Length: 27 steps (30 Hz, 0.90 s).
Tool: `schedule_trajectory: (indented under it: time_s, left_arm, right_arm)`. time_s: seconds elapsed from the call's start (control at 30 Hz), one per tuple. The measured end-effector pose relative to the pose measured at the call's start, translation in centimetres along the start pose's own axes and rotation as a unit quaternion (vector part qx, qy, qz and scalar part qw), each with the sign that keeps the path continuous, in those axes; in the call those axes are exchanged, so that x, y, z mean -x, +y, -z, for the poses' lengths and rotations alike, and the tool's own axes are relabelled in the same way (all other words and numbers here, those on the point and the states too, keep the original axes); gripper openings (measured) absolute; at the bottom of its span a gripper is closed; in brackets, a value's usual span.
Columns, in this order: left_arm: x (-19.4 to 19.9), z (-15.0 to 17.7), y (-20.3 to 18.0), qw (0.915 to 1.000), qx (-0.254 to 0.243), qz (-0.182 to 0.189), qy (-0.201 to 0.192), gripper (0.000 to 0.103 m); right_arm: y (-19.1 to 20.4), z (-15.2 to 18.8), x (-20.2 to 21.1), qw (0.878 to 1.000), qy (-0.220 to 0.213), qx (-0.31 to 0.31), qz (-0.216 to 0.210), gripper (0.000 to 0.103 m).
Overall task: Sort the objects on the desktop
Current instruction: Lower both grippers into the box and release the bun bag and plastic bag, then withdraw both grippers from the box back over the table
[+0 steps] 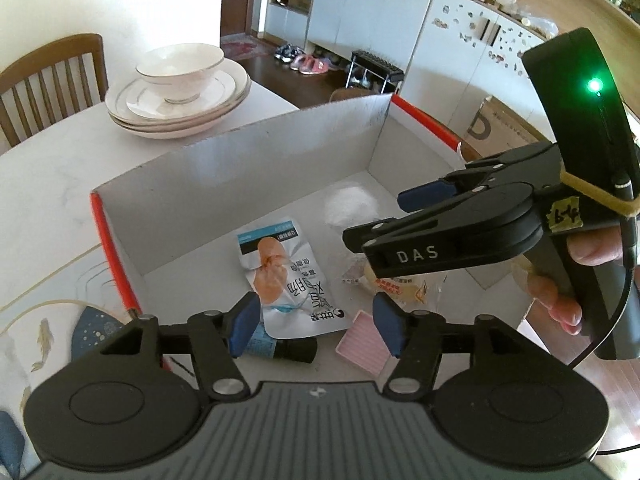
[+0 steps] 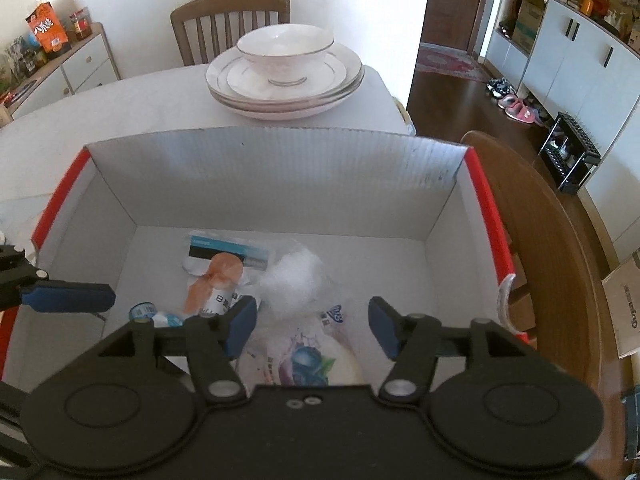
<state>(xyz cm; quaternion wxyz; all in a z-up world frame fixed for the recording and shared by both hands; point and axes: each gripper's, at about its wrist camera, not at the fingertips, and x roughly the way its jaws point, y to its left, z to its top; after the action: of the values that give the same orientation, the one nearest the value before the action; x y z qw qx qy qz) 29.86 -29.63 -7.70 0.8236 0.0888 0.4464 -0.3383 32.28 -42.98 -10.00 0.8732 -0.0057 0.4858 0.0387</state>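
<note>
Box (image 2: 280,184): corrugated cardboard, matt white inside, ribbing showing on the back wall, red glossy edges. Pouch (image 1: 288,280): shiny plastic film, creasing and catching light. Bag (image 2: 304,356): clear glossy plastic, wrinkling. Fluff (image 2: 292,276): soft white fibre, cotton-like. Pink pad (image 1: 362,340): matt, finely ribbed. Bowl (image 2: 286,54) and plates (image 2: 286,88): glazed porcelain, gleaming, thin metallic rim lines. Desk (image 1: 52,160): smooth pale marble-look top, faintly shining. Chair (image 2: 230,20): brown wood, satin. Left gripper (image 1: 316,332) and right gripper (image 2: 312,324): matt black plastic, bright metal rivets, fingers (image 1: 242,328) wearing blue rubbery pads.
</note>
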Motion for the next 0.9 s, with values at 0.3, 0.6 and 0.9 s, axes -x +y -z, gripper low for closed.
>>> schedule_trajectory:
  time_s: [0.3, 0.6, 0.9]
  left_arm:
    - [2.2, 0.5, 0.1, 0.9993, 0.018, -0.007, -0.031, 0.061]
    - [5.0, 1.4, 0.2, 0.9972, 0.034, -0.010, -0.067, 0.061]
    - [8.2, 3.2, 0.8, 0.9962, 0.016, -0.009, -0.085, 0.061]
  right_arm:
    - [0.3, 0.6, 2.2, 1.000, -0.021, 0.009, -0.007, 0.063]
    - [1.2, 1.5, 4.7, 0.999, -0.042, 0.013, -0.019, 0.064]
    - [3.8, 2.6, 7.1, 0.997, -0.064, 0.023, -0.025, 0.069]
